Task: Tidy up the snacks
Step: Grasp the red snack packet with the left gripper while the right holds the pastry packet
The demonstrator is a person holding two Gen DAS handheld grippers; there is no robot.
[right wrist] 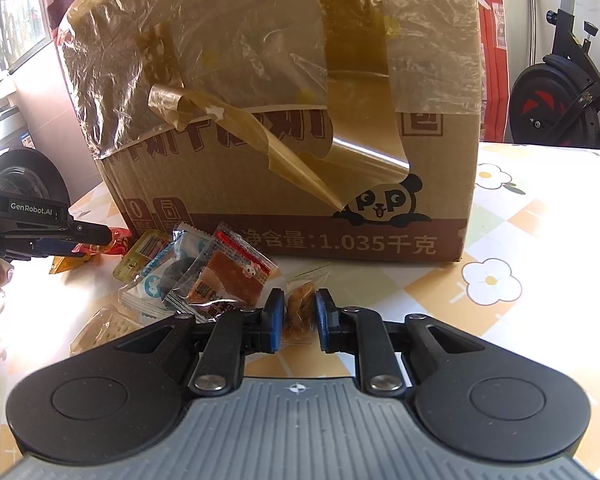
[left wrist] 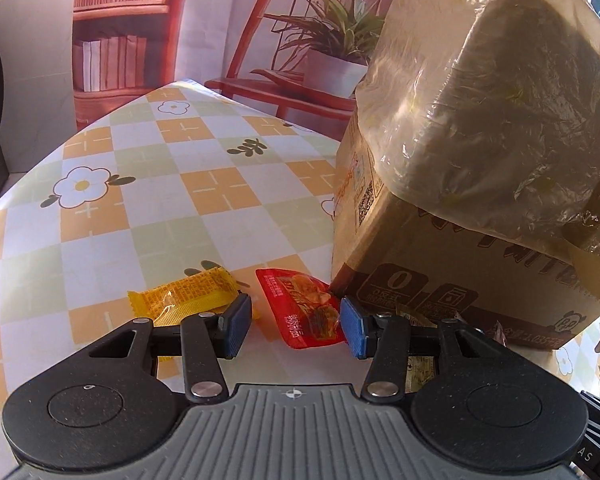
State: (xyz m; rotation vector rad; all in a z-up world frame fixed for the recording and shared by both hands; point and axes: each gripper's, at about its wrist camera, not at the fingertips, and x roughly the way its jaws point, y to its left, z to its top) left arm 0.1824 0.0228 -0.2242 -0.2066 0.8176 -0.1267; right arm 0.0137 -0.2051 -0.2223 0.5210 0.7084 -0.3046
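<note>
My left claw (left wrist: 296, 322) is wide open and holds nothing. The red pack (left wrist: 304, 306) lies flat between its pads, right by the box (left wrist: 400, 240). The yellow pack (left wrist: 184, 296) sits just past my left pad. If I squeeze now, that pad could push the yellow pack away, or the flat red pack could slip out. My right claw (right wrist: 298, 316) is nearly shut around a small brown snack (right wrist: 300, 300). Its clear bag is slippery, so it might drop.
</note>
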